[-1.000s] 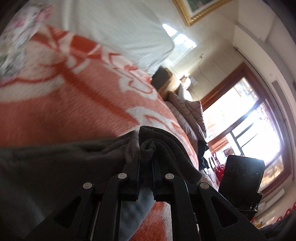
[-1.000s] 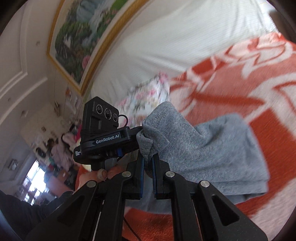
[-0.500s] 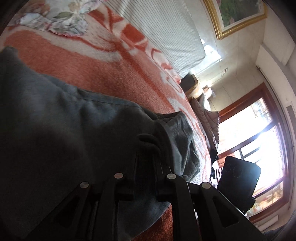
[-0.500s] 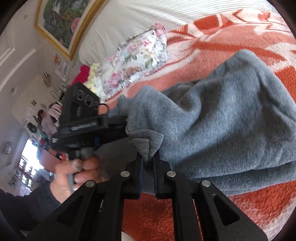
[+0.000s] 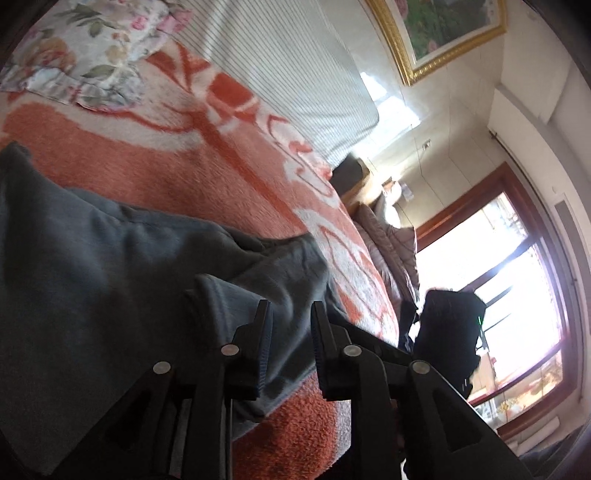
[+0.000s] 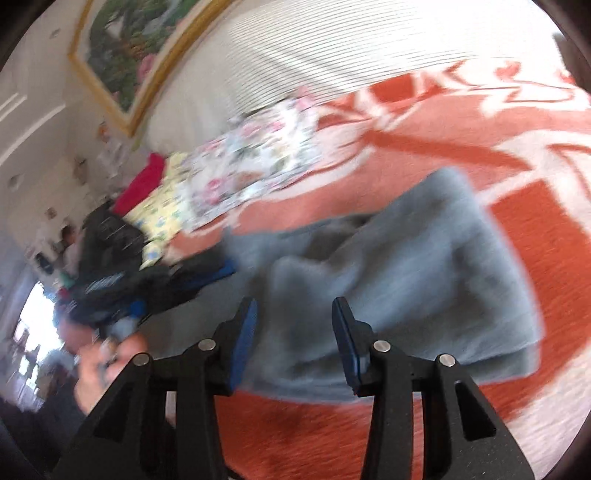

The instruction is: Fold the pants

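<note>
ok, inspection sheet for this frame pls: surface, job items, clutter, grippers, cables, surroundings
Surface: bed under an orange and white blanket.
Job's things: grey pants lying folded in layers on the blanket.
Clutter: floral pillow; yellow and red cloths by it.
Grippers: left hand-held gripper open, over the pants; right hand-held gripper open, its view blurred.
Cables: nothing seen.
Surroundings: striped headboard, gold-framed painting, bright window.
</note>
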Available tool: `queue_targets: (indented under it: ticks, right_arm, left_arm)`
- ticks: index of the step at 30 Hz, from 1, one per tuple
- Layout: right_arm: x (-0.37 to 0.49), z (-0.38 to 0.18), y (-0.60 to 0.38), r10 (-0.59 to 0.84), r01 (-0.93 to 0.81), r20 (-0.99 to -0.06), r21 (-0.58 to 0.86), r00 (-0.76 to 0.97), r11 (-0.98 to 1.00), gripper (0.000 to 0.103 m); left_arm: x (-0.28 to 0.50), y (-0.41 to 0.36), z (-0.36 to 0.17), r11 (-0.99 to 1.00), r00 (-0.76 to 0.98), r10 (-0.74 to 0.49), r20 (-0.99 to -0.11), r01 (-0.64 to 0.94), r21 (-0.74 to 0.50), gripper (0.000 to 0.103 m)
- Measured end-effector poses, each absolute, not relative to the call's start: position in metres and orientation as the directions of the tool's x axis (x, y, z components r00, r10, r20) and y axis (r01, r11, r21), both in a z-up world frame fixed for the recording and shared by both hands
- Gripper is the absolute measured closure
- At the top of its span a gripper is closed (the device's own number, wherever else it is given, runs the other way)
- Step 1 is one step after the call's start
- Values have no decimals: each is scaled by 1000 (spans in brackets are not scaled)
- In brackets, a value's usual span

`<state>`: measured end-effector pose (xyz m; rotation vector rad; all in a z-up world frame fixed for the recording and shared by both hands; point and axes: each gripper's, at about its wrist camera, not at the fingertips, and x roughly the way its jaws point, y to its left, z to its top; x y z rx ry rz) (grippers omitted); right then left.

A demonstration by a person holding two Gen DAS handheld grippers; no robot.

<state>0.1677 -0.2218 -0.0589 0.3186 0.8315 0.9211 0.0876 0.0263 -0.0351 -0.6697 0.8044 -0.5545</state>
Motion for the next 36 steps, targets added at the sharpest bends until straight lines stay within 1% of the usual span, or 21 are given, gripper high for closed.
queue_targets:
  ticks: [3, 5, 6, 9, 10, 12, 14, 17, 18, 19, 22, 29, 36]
  right_arm:
    - [192, -64, -235, 774, -504, -508, 589, 377, 632, 59]
    - [205, -65, -240, 766, -489, -503, 590, 399, 642, 59]
    - [211, -68, -240, 760, -483, -512, 587, 400, 650, 59]
    - [228, -84, -235, 727, -445, -568, 576, 385, 686, 59]
    - [230, -87, -233, 722, -436, -579, 576, 380, 691, 59]
    - [228, -84, -231, 717, -437, -581, 569, 386, 697, 58]
    - [222, -77, -227, 718, -454, -578, 557, 388, 695, 52]
    - [213, -67, -219, 740, -491, -561, 557, 372, 670, 52]
    - [211, -63, -214, 744, -504, -558, 553, 368, 664, 52]
    - [207, -59, -209, 750, -517, -554, 550, 362, 656, 52]
    - [200, -49, -193, 771, -552, -539, 549, 340, 627, 52]
    - [185, -41, -151, 796, -615, -539, 537, 276, 577, 51]
    - [171, -39, -114, 817, -658, -539, 543, 203, 522, 51]
  left_arm:
    - [89, 4, -44, 659, 535, -696, -479, 212, -721, 81]
    - [92, -7, -51, 676, 518, -690, -505, 212, -706, 81]
    - [94, -11, -57, 685, 511, -684, -522, 203, -700, 79]
    - [100, -12, -82, 738, 493, -626, -604, 124, -663, 79]
    - [99, -8, -89, 732, 491, -626, -606, 102, -674, 79]
    - [96, 0, -95, 701, 497, -645, -580, 84, -708, 79]
    - [90, 9, -94, 692, 517, -642, -566, 72, -718, 79]
    - [75, 22, -88, 675, 556, -632, -540, 53, -736, 71]
    - [68, 28, -85, 671, 575, -622, -532, 41, -740, 66]
    - [62, 34, -83, 668, 590, -614, -525, 33, -744, 65]
    - [42, 53, -75, 658, 633, -587, -505, 9, -753, 65]
    - [-10, 89, -61, 702, 703, -473, -531, -64, -709, 65]
    - [-67, 141, -63, 674, 755, -386, -530, -161, -721, 65]
